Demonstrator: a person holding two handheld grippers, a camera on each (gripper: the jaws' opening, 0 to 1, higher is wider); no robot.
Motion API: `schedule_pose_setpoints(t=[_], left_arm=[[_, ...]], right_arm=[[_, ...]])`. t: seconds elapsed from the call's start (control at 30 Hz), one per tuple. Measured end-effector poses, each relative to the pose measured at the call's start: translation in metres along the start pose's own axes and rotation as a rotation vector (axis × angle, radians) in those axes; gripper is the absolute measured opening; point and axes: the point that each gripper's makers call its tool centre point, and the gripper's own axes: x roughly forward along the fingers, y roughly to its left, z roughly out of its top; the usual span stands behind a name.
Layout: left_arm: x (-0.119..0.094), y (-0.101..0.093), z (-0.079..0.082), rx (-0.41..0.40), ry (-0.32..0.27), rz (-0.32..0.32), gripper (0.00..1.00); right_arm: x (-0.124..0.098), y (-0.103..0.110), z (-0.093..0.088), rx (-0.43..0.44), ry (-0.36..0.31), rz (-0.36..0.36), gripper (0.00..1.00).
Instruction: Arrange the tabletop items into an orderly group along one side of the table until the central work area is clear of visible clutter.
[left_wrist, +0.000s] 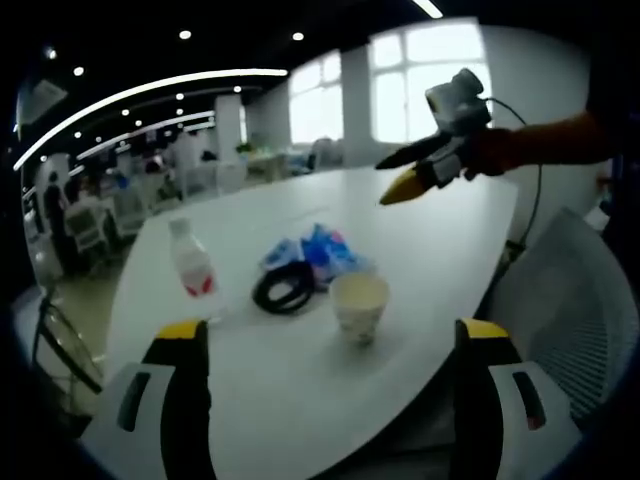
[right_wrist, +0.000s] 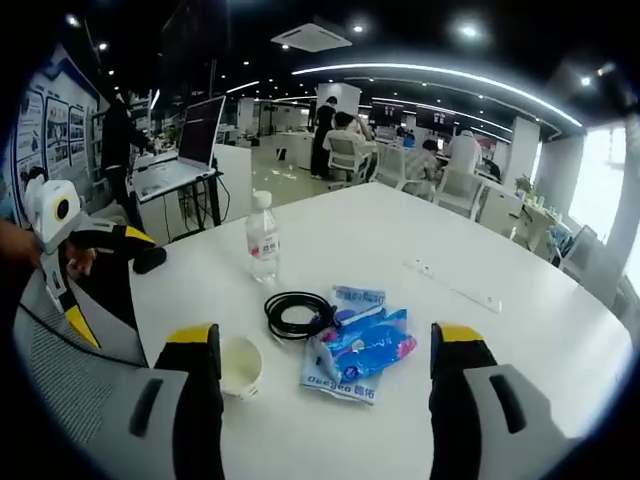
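Paper cup sits nearest the left claw, whose jaws are spread with nothing between them. Taking the cup as landmark: coiled black cable just beside it, blue packets just behind, touching the cable; water bottle upright, beyond the cable. All rest on the white tabletop. Right claw: jaws spread, empty, hovering over the cup, cable and packets; bottle farther off.

White table, water bottle upright, black cable coil, blue packets, paper cup, clustered together.
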Motion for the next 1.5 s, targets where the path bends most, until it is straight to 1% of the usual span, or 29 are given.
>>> schedule_pose_setpoints(t=[0.1,0.33,0.43,0.63,0.8,1.07,1.23,1.4,1.5], left_arm=[[0.0,0.0,-0.001,0.002,0.004,0.002,1.0],[0.0,0.001,-0.001,0.002,0.007,0.004,1.0],[0.0,0.002,-0.002,0.0,0.009,0.01,1.0],[-0.001,0.005,-0.002,-0.007,0.009,0.019,1.0],[-0.001,0.008,-0.002,-0.01,0.011,0.03,1.0],[-0.001,0.008,0.0,-0.014,0.013,0.039,1.0],[-0.001,0.009,0.0,-0.015,0.014,0.044,1.0],[-0.001,0.009,-0.001,-0.015,0.022,0.046,1.0],[-0.001,0.01,-0.002,-0.011,0.026,0.048,1.0]], right_arm=[[0.009,0.002,-0.002,-0.015,0.022,0.018,0.85],[0.028,0.007,-0.004,-0.021,0.043,0.05,0.8],[0.036,0.008,-0.005,-0.041,0.056,0.059,0.79],[0.054,0.006,-0.004,-0.053,0.072,0.073,0.74],[0.07,0.004,-0.004,-0.056,0.086,0.088,0.72],[0.096,0.001,-0.011,-0.053,0.124,0.103,0.69],[0.111,-0.002,-0.013,-0.045,0.132,0.109,0.65],[0.125,-0.004,-0.017,-0.064,0.146,0.115,0.62],[0.133,-0.006,-0.018,-0.067,0.144,0.119,0.57]])
